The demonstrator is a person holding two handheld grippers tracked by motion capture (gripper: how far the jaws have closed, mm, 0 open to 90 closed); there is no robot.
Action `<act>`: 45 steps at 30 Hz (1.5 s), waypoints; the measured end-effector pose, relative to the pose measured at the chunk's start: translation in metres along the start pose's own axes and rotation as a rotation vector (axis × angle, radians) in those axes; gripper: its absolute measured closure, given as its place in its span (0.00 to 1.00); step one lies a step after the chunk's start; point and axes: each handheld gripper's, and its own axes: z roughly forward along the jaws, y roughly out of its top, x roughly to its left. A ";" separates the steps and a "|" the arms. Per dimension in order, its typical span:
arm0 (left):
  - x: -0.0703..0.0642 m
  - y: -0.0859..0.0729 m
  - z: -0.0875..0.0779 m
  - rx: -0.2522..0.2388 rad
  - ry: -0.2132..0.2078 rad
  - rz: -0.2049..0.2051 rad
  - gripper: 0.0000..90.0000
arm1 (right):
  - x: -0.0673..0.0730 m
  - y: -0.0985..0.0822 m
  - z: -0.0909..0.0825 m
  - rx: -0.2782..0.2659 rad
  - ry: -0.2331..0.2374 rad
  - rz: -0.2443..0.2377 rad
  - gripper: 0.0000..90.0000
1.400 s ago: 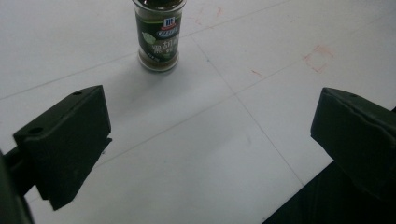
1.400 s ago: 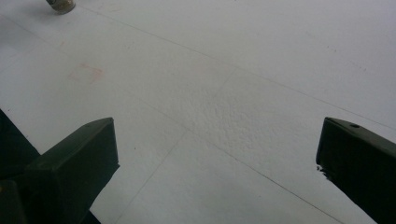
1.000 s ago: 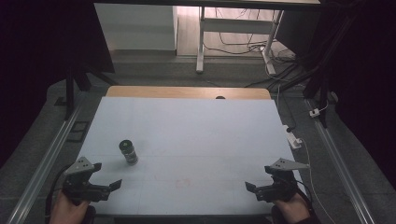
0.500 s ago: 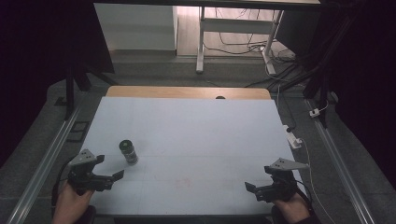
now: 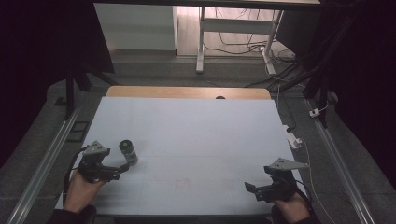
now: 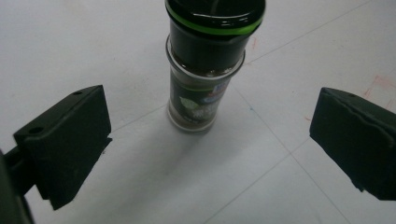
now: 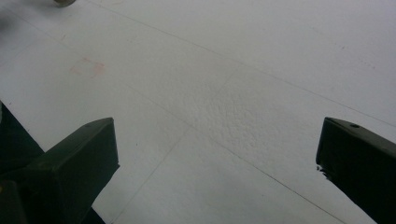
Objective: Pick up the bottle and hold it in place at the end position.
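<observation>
A small spice jar point(image 5: 128, 151) with a black lid stands upright on the white table point(image 5: 196, 140) at the left. In the left gripper view the spice jar point(image 6: 205, 70) has a green ring under its lid and dark contents, and it stands just beyond the wide-apart jaws. My left gripper point(image 5: 119, 169) is open, close to the jar's near side, not touching it. My right gripper point(image 5: 254, 189) is open near the table's front right, held by a hand, with bare table between its jaws.
A wooden strip point(image 5: 187, 92) runs along the table's far edge. A white power strip point(image 5: 294, 140) and cables lie on the floor at the right. Metal rails point(image 5: 46, 158) flank the table. A faint red mark point(image 5: 184, 183) is on the surface near the front.
My left gripper has moved forward and right, up to the spice jar. The right gripper has stayed in place.
</observation>
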 end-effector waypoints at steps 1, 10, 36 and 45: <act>0.002 0.000 0.001 -0.001 -0.002 0.001 0.00 | 0.000 0.000 0.000 0.001 0.001 0.001 0.00; 0.012 0.003 0.015 0.016 -0.040 0.020 0.00 | 0.000 0.000 0.001 0.003 0.005 0.002 0.00; 0.014 0.010 0.036 0.070 -0.075 0.136 0.53 | 0.001 0.000 0.001 0.002 0.001 -0.007 0.00; 0.017 0.011 0.037 0.061 -0.082 0.134 0.58 | 0.001 0.000 0.001 0.005 0.001 -0.009 0.00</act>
